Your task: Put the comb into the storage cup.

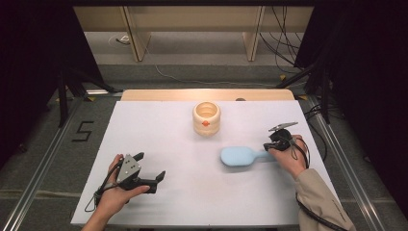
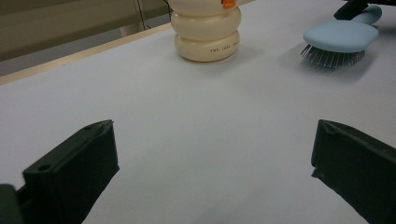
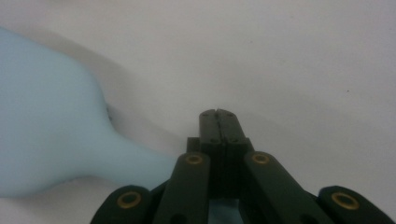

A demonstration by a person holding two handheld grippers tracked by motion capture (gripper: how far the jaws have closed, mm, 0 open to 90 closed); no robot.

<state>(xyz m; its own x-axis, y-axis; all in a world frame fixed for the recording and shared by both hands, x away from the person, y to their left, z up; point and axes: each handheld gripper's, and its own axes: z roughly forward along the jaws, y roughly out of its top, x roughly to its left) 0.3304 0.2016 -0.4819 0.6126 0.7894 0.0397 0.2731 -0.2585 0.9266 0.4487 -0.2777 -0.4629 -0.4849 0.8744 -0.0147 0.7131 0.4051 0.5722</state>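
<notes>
A light blue hairbrush (image 1: 238, 157) lies bristles down on the white table top (image 1: 192, 192), its handle pointing right. My right gripper (image 1: 266, 146) sits over the end of that handle. In the right gripper view the gripper (image 3: 218, 112) has its jaws shut tip to tip, and the hairbrush (image 3: 46, 116) runs from the left to beneath them. My left gripper (image 1: 151, 165) rests at the near left with its jaws wide open and nothing between them. The left gripper view looks past that gripper (image 2: 215, 128) to the hairbrush (image 2: 338, 36).
A cream ribbed cup (image 1: 206, 118) with an orange mark stands at the back middle of the table, seen from the side in the left gripper view (image 2: 206, 32). Cables (image 1: 308, 211) trail off the right side. A wooden edge (image 1: 207, 94) borders the far side.
</notes>
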